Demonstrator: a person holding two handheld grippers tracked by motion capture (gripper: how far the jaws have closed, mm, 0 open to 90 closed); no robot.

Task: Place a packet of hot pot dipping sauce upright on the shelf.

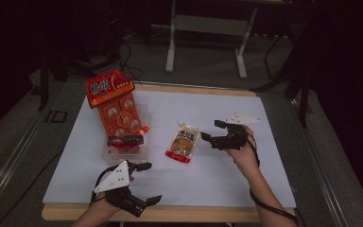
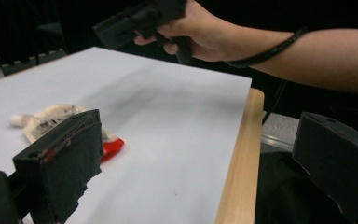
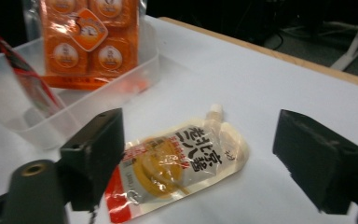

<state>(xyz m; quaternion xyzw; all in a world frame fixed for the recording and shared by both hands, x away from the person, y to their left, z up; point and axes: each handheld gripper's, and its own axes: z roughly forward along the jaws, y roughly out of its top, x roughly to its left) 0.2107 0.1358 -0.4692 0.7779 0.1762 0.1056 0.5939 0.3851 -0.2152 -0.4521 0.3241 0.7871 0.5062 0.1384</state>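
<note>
Both grippers are black, blocky-jawed, with grey three-cornered plates: left gripper, right gripper. Bare forearms; black cable trails.

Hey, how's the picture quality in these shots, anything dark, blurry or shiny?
High view: dim, surroundings nearly black, white table sheet evenly lit. Left gripper view: near jaws soft, the pouch blurred. Right gripper view: pouch fairly sharp with glare on its film; the clear tray shows soft highlights.

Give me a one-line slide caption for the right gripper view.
Open right gripper poised over a spouted sauce pouch lying flat on the white table, orange snack pack standing in the clear bin behind.
</note>
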